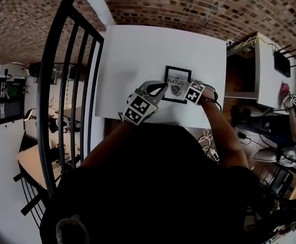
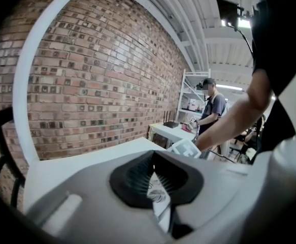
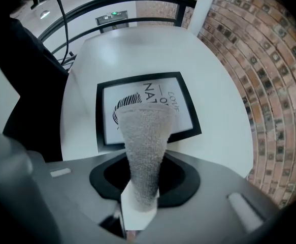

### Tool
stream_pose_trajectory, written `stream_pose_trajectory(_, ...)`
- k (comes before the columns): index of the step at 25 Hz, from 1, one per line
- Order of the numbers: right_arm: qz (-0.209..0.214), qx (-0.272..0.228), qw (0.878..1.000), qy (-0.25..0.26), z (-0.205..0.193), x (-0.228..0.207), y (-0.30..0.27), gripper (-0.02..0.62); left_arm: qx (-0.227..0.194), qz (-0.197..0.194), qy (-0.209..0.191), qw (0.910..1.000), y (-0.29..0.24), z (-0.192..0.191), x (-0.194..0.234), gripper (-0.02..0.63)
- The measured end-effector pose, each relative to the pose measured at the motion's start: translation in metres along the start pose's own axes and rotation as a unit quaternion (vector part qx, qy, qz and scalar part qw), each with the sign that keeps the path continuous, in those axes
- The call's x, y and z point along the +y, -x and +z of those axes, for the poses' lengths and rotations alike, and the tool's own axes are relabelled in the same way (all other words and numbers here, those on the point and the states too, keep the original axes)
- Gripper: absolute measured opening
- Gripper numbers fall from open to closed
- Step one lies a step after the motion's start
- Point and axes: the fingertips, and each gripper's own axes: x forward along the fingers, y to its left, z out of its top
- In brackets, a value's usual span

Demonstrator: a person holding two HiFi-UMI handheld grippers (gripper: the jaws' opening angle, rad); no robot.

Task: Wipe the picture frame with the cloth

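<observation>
A black picture frame (image 1: 178, 80) with a white print lies flat near the front edge of the white table (image 1: 137, 55). My right gripper (image 1: 187, 92) is over the frame's right side. In the right gripper view the right gripper (image 3: 142, 183) is shut on a grey cloth (image 3: 145, 141). The cloth sticks out as a rolled cone, and its end is over the frame (image 3: 153, 93). My left gripper (image 1: 161, 87) lies low at the frame's left edge. Seen from its own camera, the left gripper (image 2: 154, 173) has its tips together. A strip of the frame (image 2: 158, 194) shows below them.
A black metal railing (image 1: 66, 85) runs along the table's left side. A brick wall (image 1: 188, 4) backs the table. To the right stands another white desk (image 1: 267, 60), with a second person (image 2: 211, 111) beside it. Cables lie on the floor at the right.
</observation>
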Motion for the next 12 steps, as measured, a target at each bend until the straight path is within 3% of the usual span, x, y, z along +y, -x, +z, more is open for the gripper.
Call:
stream_pose_trajectory(5,-0.001,-0.003,1.000,-0.002,-0.003,-0.001,0.006,0.115,-0.001,0.002,0.001,1.0000,-0.003,0.003,0.001,0.002)
stream_pose_trajectory(12,0.004,-0.042,0.997,0.056,0.064,0.017,0.021,0.115,-0.001,0.020,0.010,0.9998,0.003,0.003,0.010,0.002)
